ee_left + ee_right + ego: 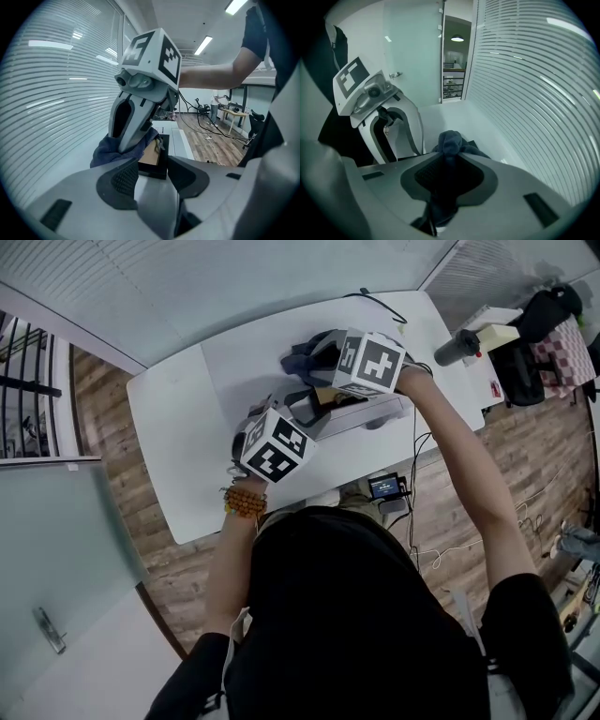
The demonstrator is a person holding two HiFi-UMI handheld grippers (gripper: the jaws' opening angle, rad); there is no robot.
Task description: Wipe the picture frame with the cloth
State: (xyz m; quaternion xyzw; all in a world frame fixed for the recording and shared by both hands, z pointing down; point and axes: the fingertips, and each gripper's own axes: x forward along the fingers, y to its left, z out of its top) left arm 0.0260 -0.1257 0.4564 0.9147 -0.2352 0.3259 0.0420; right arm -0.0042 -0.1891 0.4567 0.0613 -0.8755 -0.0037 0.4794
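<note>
Left gripper view: left gripper [154, 174] has its jaws closed narrow on the near edge of the picture frame [154, 161]. The frame is seen edge-on, with a black rim and a brown face turned toward the cloth side. Right gripper view: right gripper [447, 174] has its jaws pinched on the dark blue cloth [451, 139]; a wad sticks out past the tips and the rest hangs below. Head view: both grippers are close together over the white table [178, 418], with the frame between them near the table's middle. Can't tell if its lower edge rests on the table or is lifted.

Step in hand, my read: wiping the brown face with the cloth wad while the other gripper steadies the frame. To do it well:
- Hold the clamp on the frame firm. The grip is on one edge only, so side pressure from the cloth could twist or lever it out.
- Press lightly and stroke along the face, from the clamped edge toward the far end, so the push doesn't fold the frame over.
- Lead with the cloth wad, not the hard jaw tips, or the face could get scratched.
- Cover the corners and rim too, then turn the frame for the other face.

Grip on the cloth looks deep enough; slipping seems unlikely.
</note>
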